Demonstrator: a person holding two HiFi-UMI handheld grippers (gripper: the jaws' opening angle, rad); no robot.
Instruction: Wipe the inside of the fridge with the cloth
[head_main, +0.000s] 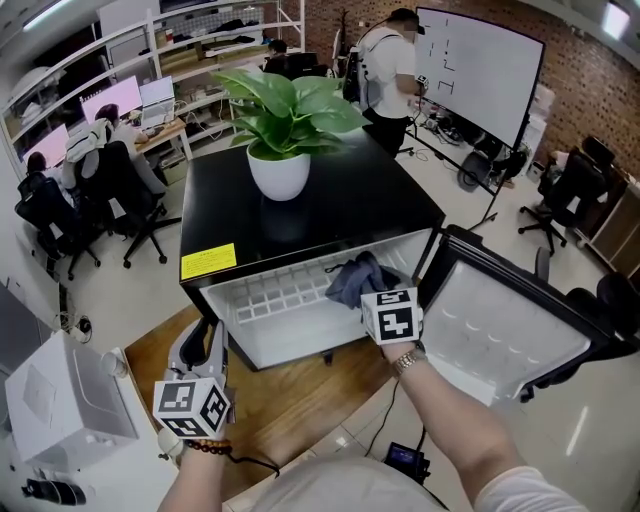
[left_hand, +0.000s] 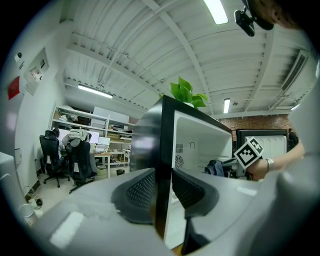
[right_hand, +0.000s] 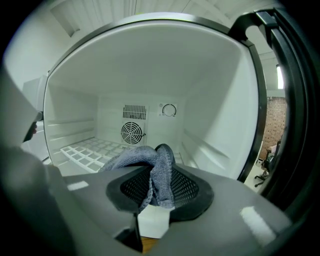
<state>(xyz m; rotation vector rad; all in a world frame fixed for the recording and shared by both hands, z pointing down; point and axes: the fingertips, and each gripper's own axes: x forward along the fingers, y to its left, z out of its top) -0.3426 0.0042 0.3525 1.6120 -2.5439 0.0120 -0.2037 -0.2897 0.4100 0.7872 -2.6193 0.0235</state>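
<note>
The fridge stands at my twelve o'clock on a wooden surface, its door swung wide to three o'clock so the white inside lies open. My left gripper, at eight o'clock, is clamped on the fridge's front left edge, I judge to steady it. My right gripper pinches the bunched grey cloth just inside the opening. Around us is an office, with desks at ten o'clock and a whiteboard at one.

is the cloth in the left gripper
No, the cloth is pinched between the right gripper's jaws, in front of the fridge's white interior.
</note>
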